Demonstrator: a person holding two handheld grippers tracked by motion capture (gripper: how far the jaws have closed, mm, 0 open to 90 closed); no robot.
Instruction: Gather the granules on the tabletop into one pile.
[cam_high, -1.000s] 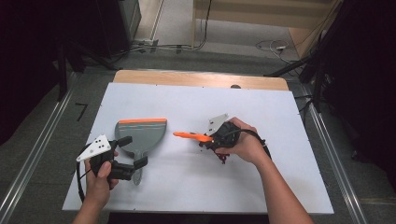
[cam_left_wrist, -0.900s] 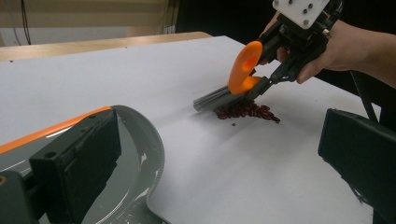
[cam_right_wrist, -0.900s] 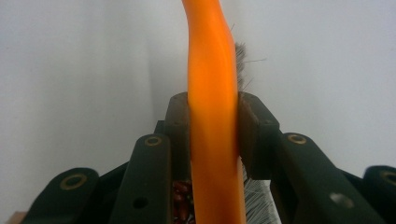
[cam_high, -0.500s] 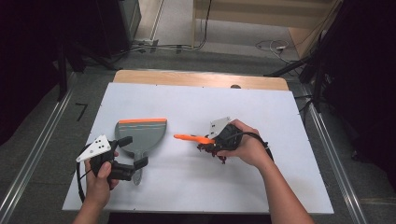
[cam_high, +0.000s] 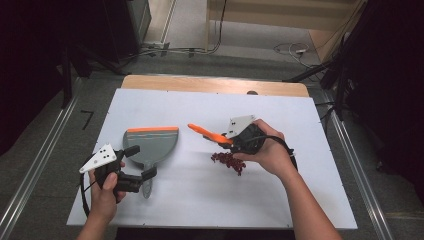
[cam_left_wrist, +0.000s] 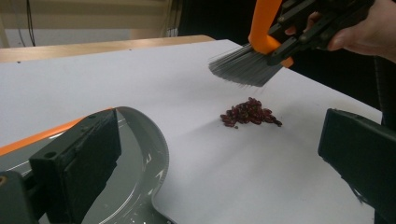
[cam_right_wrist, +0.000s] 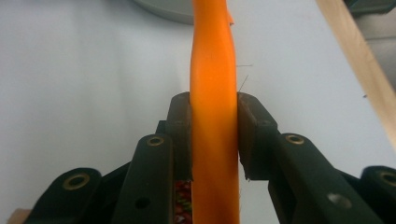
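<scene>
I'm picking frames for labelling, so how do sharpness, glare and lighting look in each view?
High view: even light on the white table, dark surroundings, beans small but distinct. Left gripper view: beans and brush fairly sharp, the near black jaws soft, faint glare on the dustpan. Right gripper view: orange brush handle close and slightly soft, table washed out pale.

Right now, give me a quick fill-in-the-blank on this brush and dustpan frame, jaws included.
1. The right gripper has its jaws shut on the brush's ____ handle.
2. The brush bristles hang ____ the pile of red beans, apart from it.
3. The left gripper sits at the grey ____.

Missing words: orange; above; dustpan
</scene>
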